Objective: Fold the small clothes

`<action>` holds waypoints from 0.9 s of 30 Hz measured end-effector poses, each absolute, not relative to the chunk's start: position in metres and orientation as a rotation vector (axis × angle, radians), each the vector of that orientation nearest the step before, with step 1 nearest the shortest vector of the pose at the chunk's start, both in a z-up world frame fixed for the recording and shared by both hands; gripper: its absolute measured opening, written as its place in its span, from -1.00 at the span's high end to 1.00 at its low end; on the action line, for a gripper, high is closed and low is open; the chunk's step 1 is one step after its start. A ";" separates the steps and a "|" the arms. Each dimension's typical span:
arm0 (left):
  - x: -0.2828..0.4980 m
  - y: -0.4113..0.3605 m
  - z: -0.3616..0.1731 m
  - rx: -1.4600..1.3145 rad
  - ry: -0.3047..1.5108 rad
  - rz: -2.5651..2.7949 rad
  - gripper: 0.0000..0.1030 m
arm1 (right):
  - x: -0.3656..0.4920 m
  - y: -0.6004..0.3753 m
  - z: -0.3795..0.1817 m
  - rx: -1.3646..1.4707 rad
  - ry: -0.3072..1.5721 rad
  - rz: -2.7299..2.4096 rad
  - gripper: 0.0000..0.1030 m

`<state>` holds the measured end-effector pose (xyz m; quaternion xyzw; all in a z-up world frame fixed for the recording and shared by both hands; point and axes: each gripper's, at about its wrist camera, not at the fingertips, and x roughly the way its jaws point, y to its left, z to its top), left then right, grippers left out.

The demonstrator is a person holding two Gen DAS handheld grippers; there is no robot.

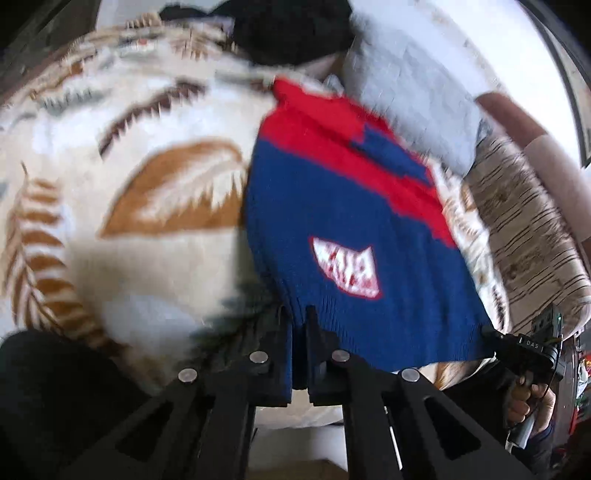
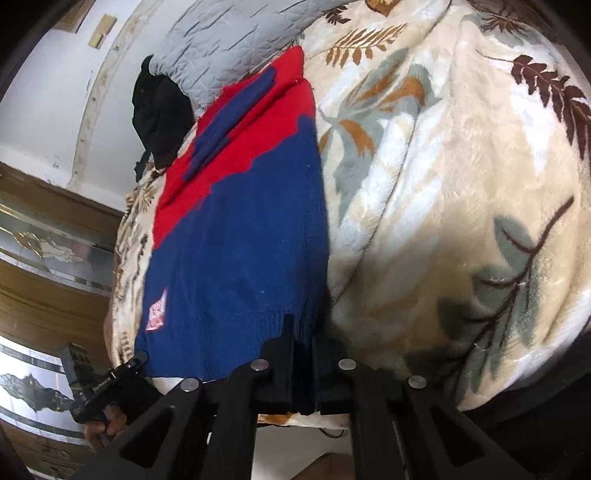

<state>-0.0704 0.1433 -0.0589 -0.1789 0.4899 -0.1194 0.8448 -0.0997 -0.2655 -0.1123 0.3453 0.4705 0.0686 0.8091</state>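
A small blue and red knitted sweater [image 1: 343,206] with a white badge lies spread on a cream leaf-print blanket [image 1: 122,184]. My left gripper [image 1: 300,325] is shut on the left corner of its ribbed hem. My right gripper [image 2: 303,332] is shut on the hem's other corner, and it also shows in the left wrist view [image 1: 491,334]. In the right wrist view the sweater [image 2: 243,221] stretches away from me, and the left gripper [image 2: 138,360] pinches the far corner. The hem is pulled taut between the two grippers.
A grey quilted pillow [image 1: 417,85] and a black garment [image 1: 291,33] lie beyond the sweater's red end. A striped cushion [image 1: 532,236] lies at the right. The blanket [image 2: 461,184] is rumpled in folds. A wooden cabinet with glass [image 2: 44,240] stands beside the bed.
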 end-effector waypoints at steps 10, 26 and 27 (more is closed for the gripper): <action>-0.065 0.146 -0.093 -0.402 1.129 -0.200 0.63 | -0.102 -0.269 -0.116 0.799 0.994 0.186 0.75; -0.059 0.162 -0.041 -0.409 0.988 -0.212 0.92 | -0.104 -0.274 -0.098 0.713 0.981 0.117 0.88; -0.059 0.163 -0.037 -0.402 0.975 -0.211 0.92 | -0.107 -0.280 -0.087 0.714 0.948 0.112 0.88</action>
